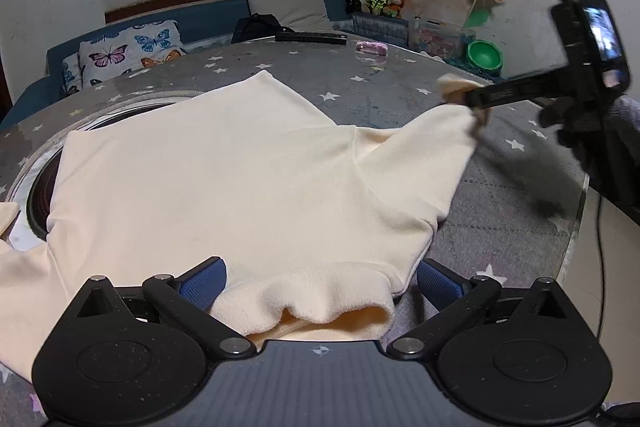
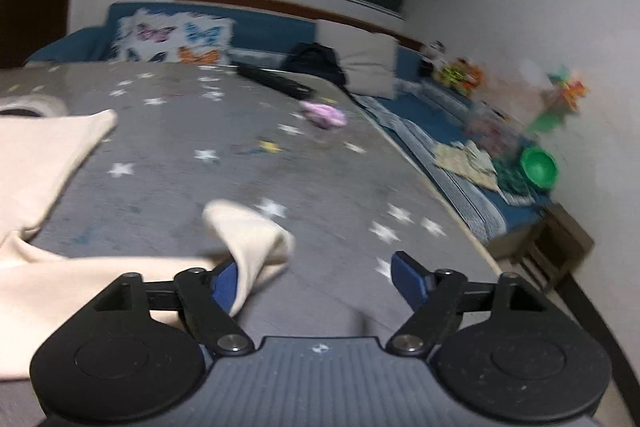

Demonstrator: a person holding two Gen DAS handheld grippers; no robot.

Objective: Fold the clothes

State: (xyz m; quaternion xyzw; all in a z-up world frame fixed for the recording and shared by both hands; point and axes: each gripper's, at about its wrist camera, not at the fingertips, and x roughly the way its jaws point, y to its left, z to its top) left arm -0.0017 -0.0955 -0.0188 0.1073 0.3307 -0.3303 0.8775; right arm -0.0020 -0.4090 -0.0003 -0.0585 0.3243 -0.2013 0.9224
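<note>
A cream sweatshirt (image 1: 224,171) lies spread on the grey star-print table (image 1: 360,83). Its ribbed neckband (image 1: 304,303) sits between the wide-apart blue pads of my left gripper (image 1: 320,281), which is open around it. My right gripper (image 2: 316,277) is open; the cuff of the right sleeve (image 2: 252,239) drapes over its left pad (image 2: 226,283), the right pad stands apart. In the left wrist view the right gripper (image 1: 476,101) is at the sleeve end (image 1: 436,139), lifted off the table. The right wrist view is blurred.
A pink object (image 1: 372,47) and a black remote-like bar (image 1: 310,37) lie at the table's far side. A round opening (image 1: 44,187) lies under the sweatshirt's left part. A sofa with a butterfly cushion (image 1: 128,51), toys (image 1: 384,1) and a green bowl (image 1: 484,55) stand behind. The table edge (image 1: 576,227) is at right.
</note>
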